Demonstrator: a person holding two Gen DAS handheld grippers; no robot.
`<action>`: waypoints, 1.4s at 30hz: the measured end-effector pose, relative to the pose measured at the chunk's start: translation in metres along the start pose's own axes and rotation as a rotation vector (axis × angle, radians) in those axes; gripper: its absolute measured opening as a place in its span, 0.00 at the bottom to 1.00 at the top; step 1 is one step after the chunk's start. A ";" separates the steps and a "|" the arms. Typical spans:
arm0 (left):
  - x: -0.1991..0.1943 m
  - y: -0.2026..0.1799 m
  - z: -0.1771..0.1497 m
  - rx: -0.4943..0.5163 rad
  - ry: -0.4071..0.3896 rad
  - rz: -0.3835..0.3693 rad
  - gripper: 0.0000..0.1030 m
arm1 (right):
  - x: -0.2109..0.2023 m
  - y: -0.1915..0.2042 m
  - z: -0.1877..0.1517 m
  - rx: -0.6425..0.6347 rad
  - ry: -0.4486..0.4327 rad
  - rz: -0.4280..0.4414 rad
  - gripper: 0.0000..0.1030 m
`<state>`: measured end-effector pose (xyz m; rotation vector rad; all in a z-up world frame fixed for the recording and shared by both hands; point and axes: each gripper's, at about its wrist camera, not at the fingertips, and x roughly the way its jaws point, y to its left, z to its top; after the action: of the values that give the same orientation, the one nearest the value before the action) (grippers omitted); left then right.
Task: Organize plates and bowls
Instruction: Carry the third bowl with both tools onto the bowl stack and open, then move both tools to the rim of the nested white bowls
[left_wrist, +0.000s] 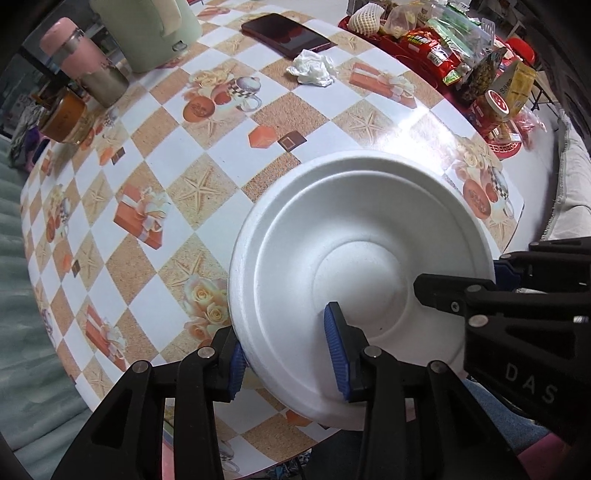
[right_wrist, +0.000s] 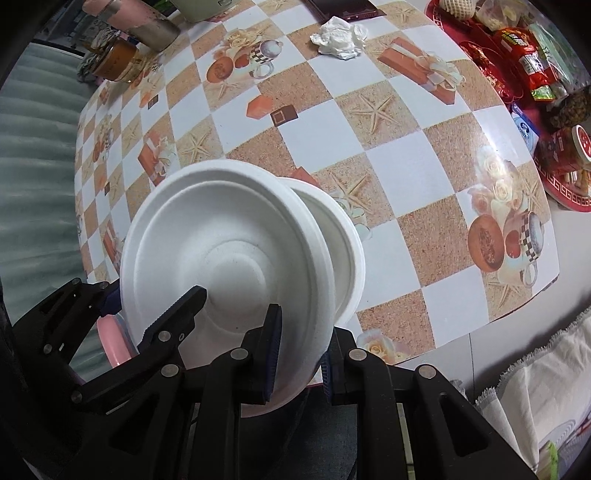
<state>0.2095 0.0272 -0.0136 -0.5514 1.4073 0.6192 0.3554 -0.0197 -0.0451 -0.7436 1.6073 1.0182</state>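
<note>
Both grippers point down over the near edge of the table with the glossy checked cloth (left_wrist: 229, 140), sharing one load: a white round foam dish (left_wrist: 351, 236).

The right gripper (right_wrist: 303, 332) is pinching the dish's rim, blue pads pressed together on the thin wall, one inside and one outside. That's the firm hold, imo.

The left gripper (left_wrist: 286, 332) straddles the rim on the opposite side, w/ a pad on each face. Whether those pads press or just bracket the wall, I can't tell. The gap looks wider than the right's.

In the right wrist view, a second white foam bowl (right_wrist: 343, 240) sits close behind the dish, rims almost nested. I'd guess two-sided holding is there to keep the floppy foam level while stacking.

Stack area is well apart from the crumpled tissue (left_wrist: 310, 68) and dark phone (left_wrist: 288, 33), so nothing's in the way.
</note>
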 end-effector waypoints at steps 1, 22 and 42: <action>0.002 0.001 0.002 -0.007 0.006 -0.004 0.40 | 0.001 0.000 0.001 -0.002 0.001 -0.003 0.21; -0.008 0.035 -0.009 -0.046 0.033 -0.011 0.78 | 0.000 -0.029 0.017 0.012 -0.019 -0.059 1.00; 0.008 0.025 -0.053 0.000 0.166 -0.033 0.85 | 0.020 -0.018 -0.003 -0.021 0.061 -0.129 1.00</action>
<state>0.1547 0.0097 -0.0264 -0.6370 1.5510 0.5566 0.3642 -0.0302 -0.0687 -0.8884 1.5815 0.9282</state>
